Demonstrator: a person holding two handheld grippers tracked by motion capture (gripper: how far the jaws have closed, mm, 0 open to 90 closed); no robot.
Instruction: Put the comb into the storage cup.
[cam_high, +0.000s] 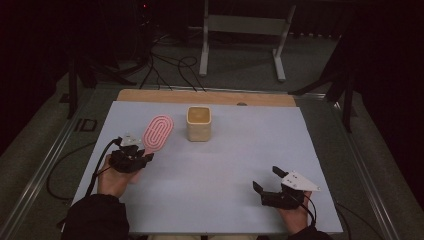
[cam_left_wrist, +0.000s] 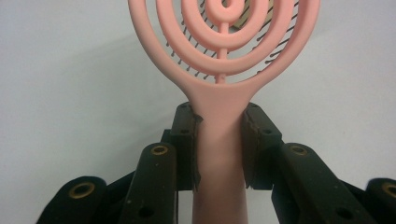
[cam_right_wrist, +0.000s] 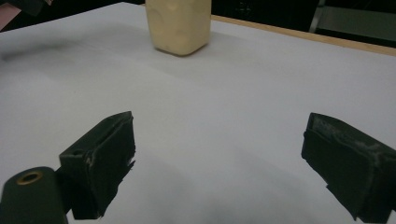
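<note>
Your left tool (cam_high: 141, 156) is clamped on the handle of the pink hairbrush (cam_high: 158, 133), both pads pressing the neck just below the vented head, as the left gripper view shows (cam_left_wrist: 219, 140). The brush head points away from you, toward the cream square container (cam_high: 199, 123) that stands upright near the far middle of the worktop (cam_high: 225, 170), just beside the brush's tip. Your right tool (cam_high: 274, 182) sits near you at the right, jaws spread wide with nothing between them, aimed at the same container (cam_right_wrist: 178, 25). If the brush is bound for that container, keep the grip square on the neck so the head cannot swing. Lift it well clear of the rim before tipping it upright. The container looks light, so bring the free tool to its side to steady it.
</note>
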